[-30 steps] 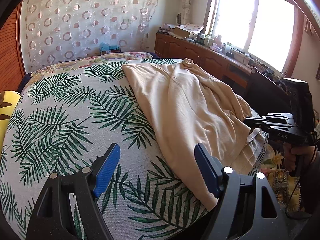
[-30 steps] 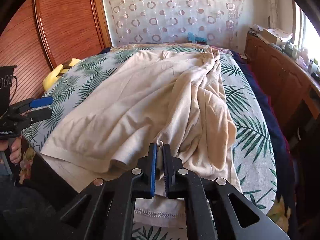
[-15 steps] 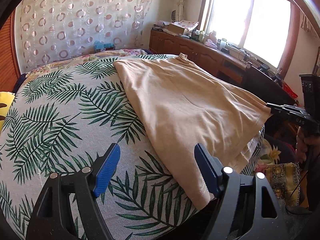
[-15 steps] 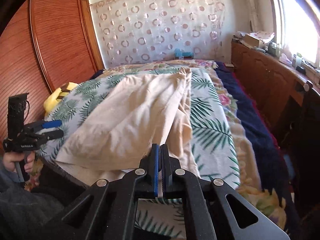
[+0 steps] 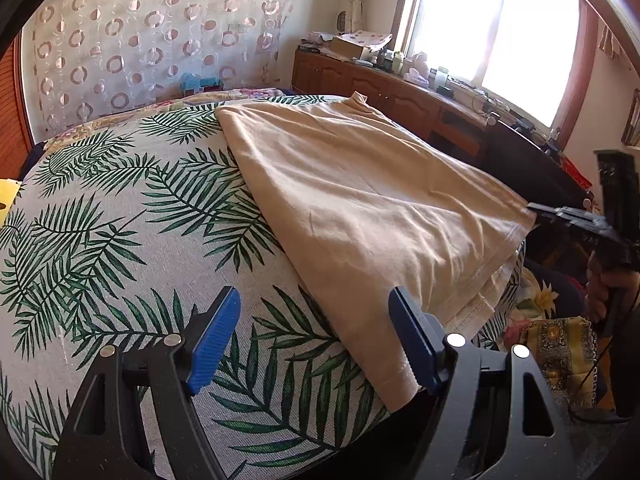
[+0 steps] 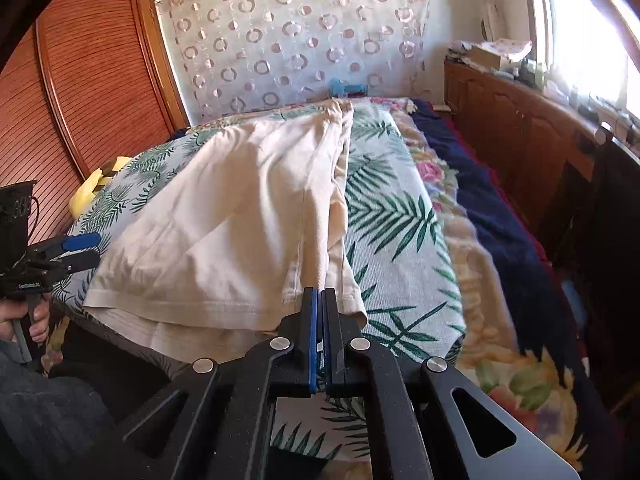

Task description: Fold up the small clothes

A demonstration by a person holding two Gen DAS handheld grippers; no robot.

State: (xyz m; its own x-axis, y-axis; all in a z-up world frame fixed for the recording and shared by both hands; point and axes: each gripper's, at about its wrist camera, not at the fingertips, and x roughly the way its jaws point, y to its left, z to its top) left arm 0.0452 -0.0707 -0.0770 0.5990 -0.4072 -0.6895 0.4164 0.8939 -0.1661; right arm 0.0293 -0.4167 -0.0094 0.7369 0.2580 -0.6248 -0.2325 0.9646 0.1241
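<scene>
A cream garment (image 5: 360, 208) lies folded over on the palm-leaf bed cover (image 5: 100, 240), pulled taut toward its right corner. My right gripper (image 6: 319, 292) is shut on that hem corner of the garment (image 6: 240, 220), near the bed's edge. In the left wrist view the right gripper (image 5: 538, 211) shows at the far right, pinching the cloth's tip. My left gripper (image 5: 314, 296) stands open just above the bed, its right finger over the garment's near corner, with nothing gripped. In the right wrist view the left gripper (image 6: 86, 250) is open beside the garment's left edge.
A wooden cabinet (image 5: 380, 84) with clutter runs under the window on the right. A wooden wardrobe (image 6: 80, 80) stands left of the bed. A dark blue blanket (image 6: 492, 216) and a floral cover hang on the bed's right side. A yellow item (image 6: 86, 192) lies at the bed's left edge.
The right gripper has drawn the hem corner outward to the right, and the bunched, wrinkled cloth has stretched into a flat taut sheet. The left gripper has stayed in place, open.
</scene>
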